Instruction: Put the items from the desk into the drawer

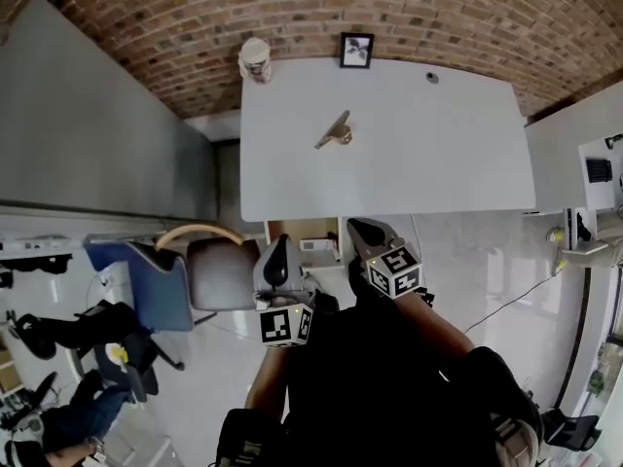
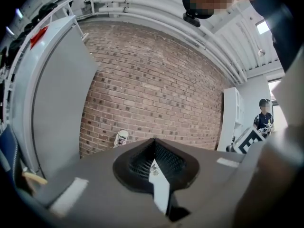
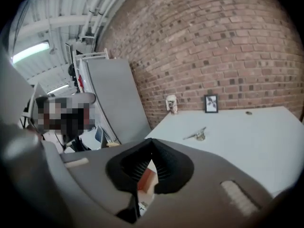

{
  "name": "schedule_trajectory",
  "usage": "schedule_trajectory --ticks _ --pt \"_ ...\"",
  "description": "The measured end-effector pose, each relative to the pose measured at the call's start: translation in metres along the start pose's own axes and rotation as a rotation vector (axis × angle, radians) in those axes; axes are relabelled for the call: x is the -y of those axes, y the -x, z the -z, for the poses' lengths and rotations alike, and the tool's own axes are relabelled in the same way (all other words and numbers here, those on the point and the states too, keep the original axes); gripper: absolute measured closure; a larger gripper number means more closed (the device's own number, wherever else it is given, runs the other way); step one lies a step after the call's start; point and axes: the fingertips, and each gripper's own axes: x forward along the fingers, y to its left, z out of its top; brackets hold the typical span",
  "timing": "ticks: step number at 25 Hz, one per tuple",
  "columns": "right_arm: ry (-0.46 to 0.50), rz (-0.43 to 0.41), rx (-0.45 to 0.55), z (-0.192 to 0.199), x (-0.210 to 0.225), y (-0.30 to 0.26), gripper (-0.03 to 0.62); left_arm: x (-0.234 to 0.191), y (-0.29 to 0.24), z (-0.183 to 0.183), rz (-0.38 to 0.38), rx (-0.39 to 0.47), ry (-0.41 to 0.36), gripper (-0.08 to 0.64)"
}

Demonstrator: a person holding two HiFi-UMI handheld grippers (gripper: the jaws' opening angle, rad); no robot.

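Brick wall behind, and the white tabletop (image 1: 438,154) carries a metal piece (image 1: 335,132) mid-surface, with a jar (image 1: 255,59), a framed picture (image 1: 356,50) and a small dark disc (image 1: 431,78) along the back. The drawer (image 1: 297,230) sits open under the near edge. Left tool (image 1: 281,243) and right tool (image 1: 358,226) hover over it, both pressed together and empty.
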Motion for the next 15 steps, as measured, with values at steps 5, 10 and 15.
schedule_trajectory --ticks 5,10,15 --pt "0.051 -0.025 0.163 -0.06 -0.02 0.052 0.589 0.017 0.002 -0.033 0.014 0.048 0.002 0.541" --pt "0.128 -0.007 0.236 -0.08 -0.028 0.071 0.511 0.03 -0.001 -0.041 0.032 0.058 -0.007 0.541" --pt "0.126 -0.007 0.206 -0.072 -0.024 0.067 0.368 0.036 -0.001 -0.035 0.042 0.039 -0.008 0.541"
